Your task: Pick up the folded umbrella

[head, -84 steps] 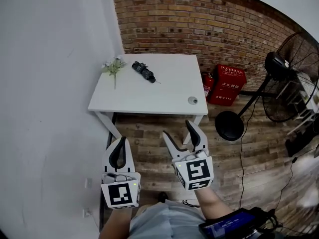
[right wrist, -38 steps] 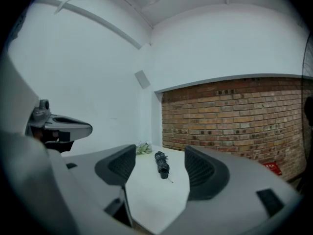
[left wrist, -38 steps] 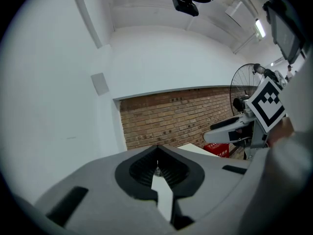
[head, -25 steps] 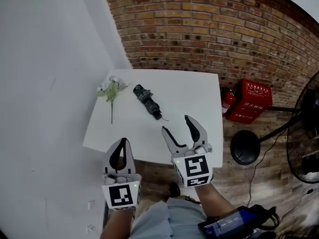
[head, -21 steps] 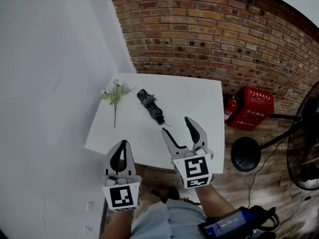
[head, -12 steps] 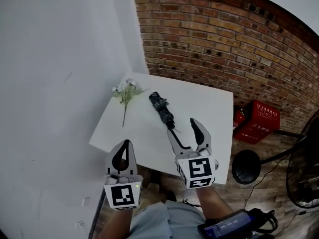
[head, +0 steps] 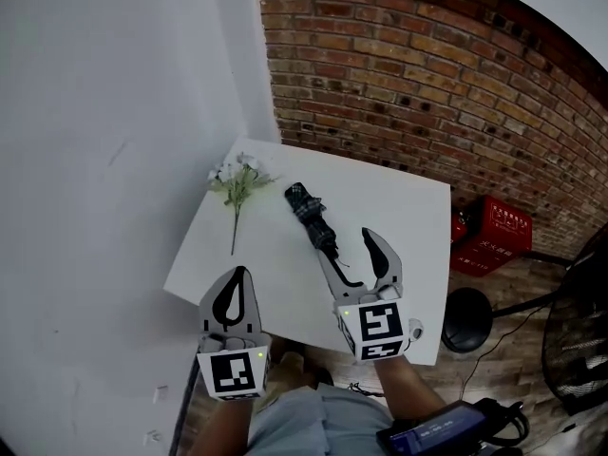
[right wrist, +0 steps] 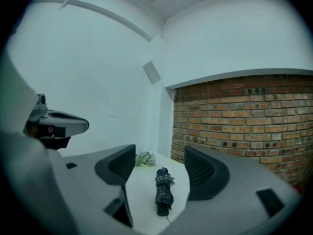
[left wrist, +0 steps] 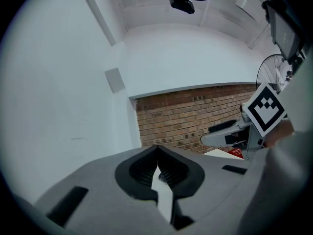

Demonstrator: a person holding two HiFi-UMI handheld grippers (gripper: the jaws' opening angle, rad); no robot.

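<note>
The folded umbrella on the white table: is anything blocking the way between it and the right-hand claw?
Nothing visible does. The right gripper has its jaws open, and the folded umbrella lies straight ahead of it on the bare table. The flowers lie off to the side near the wall, clear of the path.

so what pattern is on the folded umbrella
The folded umbrella is dark plaid, grey checks on black; the right gripper view shows it best.

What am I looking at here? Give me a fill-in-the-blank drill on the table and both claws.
The folded umbrella lies on the white ____. Beside the umbrella lies a sprig of ____. The right claw has its jaws ____, holding nothing. The left claw is ____.
Missing words: table; flowers; open; shut.
</note>
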